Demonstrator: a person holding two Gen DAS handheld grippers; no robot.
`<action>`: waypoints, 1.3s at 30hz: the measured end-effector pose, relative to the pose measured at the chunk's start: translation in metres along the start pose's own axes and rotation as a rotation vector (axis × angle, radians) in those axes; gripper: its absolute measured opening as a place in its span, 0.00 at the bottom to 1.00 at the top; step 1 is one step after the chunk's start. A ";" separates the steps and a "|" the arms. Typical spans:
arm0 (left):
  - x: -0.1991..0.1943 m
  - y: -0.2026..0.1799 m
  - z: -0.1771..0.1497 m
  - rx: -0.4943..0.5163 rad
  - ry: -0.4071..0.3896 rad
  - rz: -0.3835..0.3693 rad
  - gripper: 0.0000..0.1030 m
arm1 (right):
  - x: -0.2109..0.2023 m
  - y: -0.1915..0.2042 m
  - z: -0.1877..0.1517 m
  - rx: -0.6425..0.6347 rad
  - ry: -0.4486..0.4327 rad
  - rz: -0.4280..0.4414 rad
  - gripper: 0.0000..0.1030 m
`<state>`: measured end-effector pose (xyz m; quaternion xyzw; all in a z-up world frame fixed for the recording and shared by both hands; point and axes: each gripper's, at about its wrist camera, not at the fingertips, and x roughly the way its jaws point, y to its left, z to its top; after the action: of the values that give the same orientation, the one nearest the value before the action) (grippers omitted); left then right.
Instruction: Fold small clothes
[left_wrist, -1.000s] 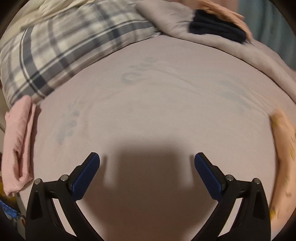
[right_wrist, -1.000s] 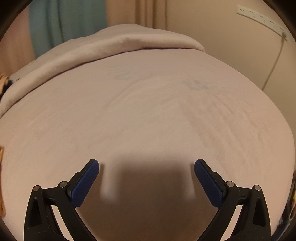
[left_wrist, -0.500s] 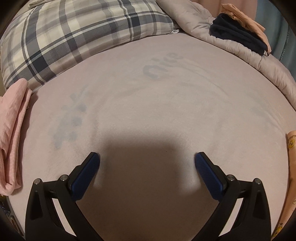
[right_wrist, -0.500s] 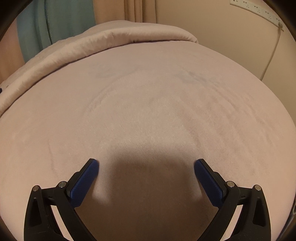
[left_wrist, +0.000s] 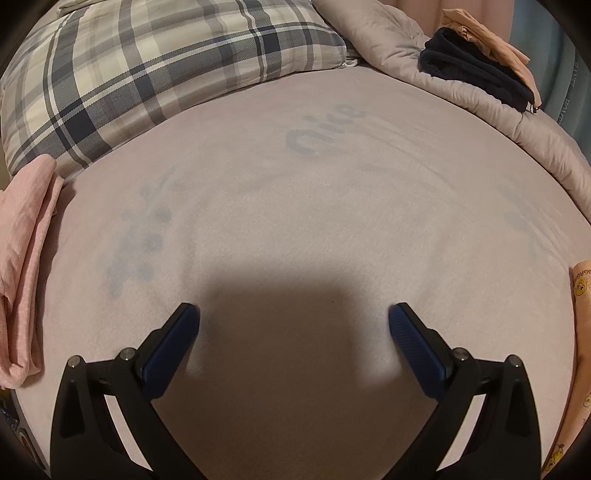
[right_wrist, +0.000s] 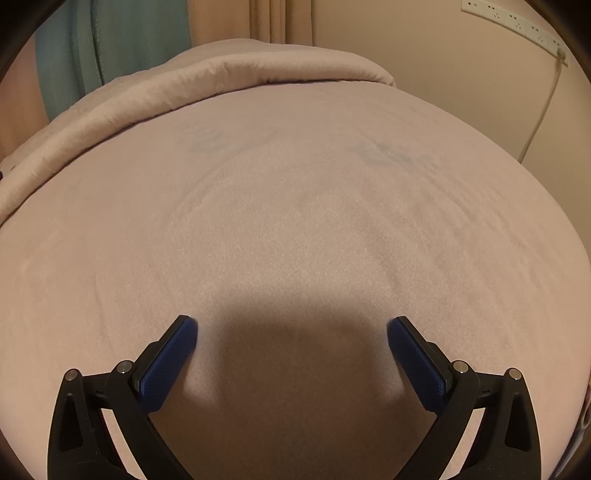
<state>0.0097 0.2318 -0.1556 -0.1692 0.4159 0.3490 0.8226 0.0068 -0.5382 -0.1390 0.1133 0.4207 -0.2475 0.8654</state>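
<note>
Item: my left claw (left_wrist: 293, 317), released, blue pads spread wide, nothing between them, poised over the bed sheet (left_wrist: 314, 229), its shadow falling on the cloth below.

Item: my right claw (right_wrist: 291, 328), likewise released and empty, over a bare stretch of the same pinkish sheet.

Item: pink garment (left_wrist: 22, 280), folded lengthwise, at the left edge of the bed, just below the plaid pillow (left_wrist: 147, 74).

Item: printed peach garment (left_wrist: 580, 332) with small cartoon figures, at the far right edge of my left view, mostly cut off.

Item: dark navy garment (left_wrist: 476, 70), folded, resting on the rolled-back quilt (left_wrist: 388, 40), with a peach piece (left_wrist: 484, 33) beside it, well apart from both claws.

Item: faded lettering "nice" (left_wrist: 325, 129) on the sheet.

Item: power strip (right_wrist: 513, 22) on the wall, cord hanging down, in my right view.
</note>
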 end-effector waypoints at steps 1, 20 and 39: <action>0.000 0.000 0.000 0.000 0.000 0.000 1.00 | 0.000 0.000 0.000 0.000 0.000 0.001 0.99; 0.000 0.000 0.000 0.001 -0.001 -0.001 1.00 | 0.001 0.000 0.001 0.000 0.000 -0.001 0.99; 0.001 0.001 -0.001 0.001 -0.001 -0.001 1.00 | 0.005 0.000 0.001 -0.003 -0.002 0.004 1.00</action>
<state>0.0092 0.2322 -0.1565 -0.1688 0.4158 0.3482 0.8230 0.0096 -0.5405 -0.1422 0.1124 0.4201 -0.2453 0.8664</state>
